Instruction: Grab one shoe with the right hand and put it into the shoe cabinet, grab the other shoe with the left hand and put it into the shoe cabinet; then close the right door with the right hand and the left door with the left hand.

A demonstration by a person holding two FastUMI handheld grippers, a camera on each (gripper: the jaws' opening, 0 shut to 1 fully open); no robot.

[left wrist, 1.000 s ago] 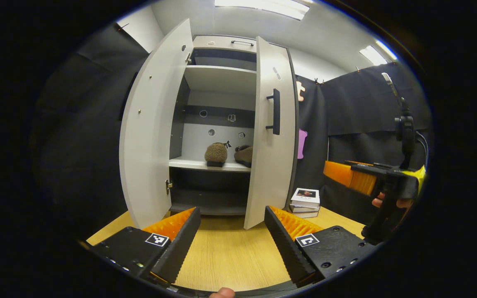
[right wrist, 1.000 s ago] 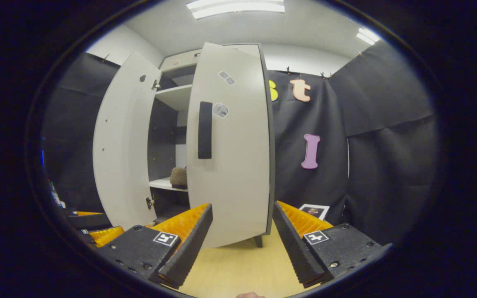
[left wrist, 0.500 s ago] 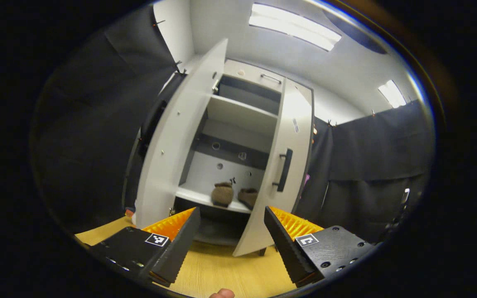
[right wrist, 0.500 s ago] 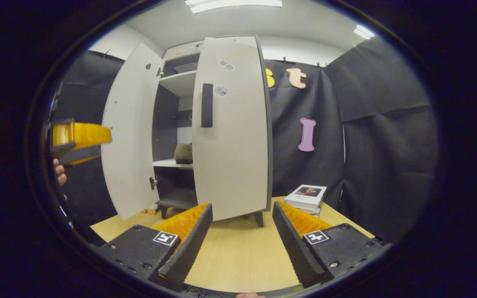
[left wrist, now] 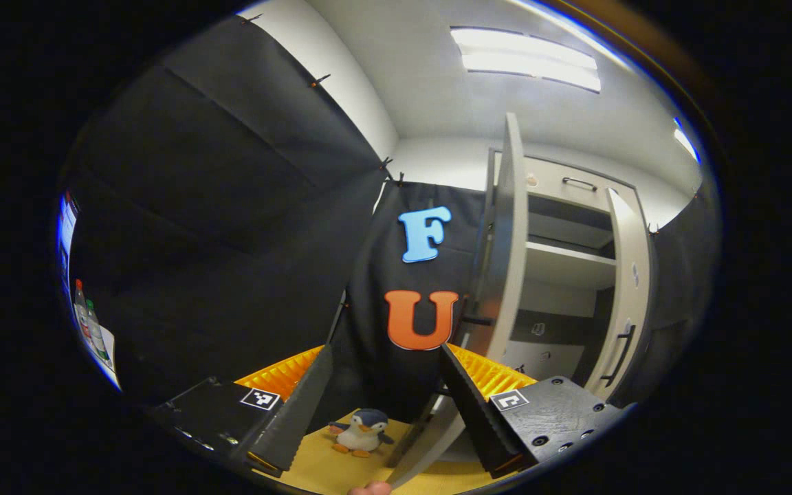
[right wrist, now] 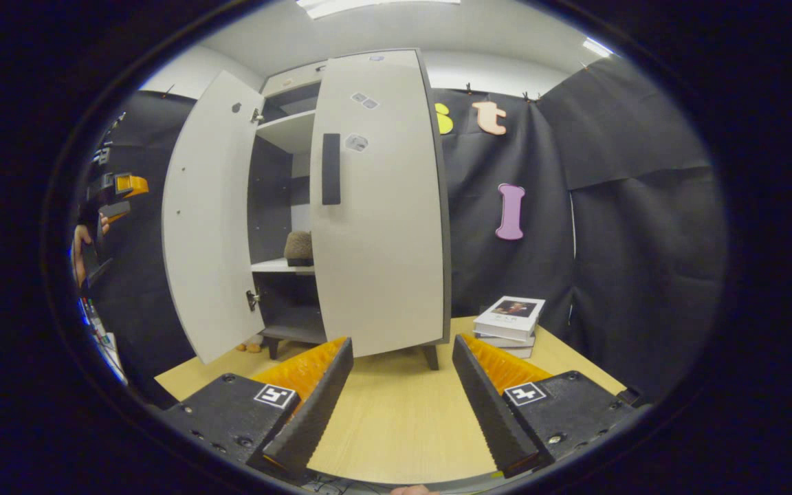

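Right gripper (right wrist: 401,405): lower centre of the right gripper view, fingers spread wide, empty, above the wooden table (right wrist: 396,426). Left gripper (left wrist: 386,405): lower centre of the left gripper view, likewise wide and empty. Shoe cabinet (right wrist: 313,199): centre left, right door (right wrist: 379,206) nearly closed, left door (right wrist: 207,220) open. One shoe (right wrist: 298,247): on the middle shelf, seen through the gap. Books (right wrist: 509,323): right of the cabinet. Penguin toy (left wrist: 361,432): bottom centre.

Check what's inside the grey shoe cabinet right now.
In the right gripper view, the grey shoe cabinet holds one brown fuzzy shoe on its middle shelf. The nearly shut right door covers the rest of that shelf, so a second shoe cannot be confirmed.
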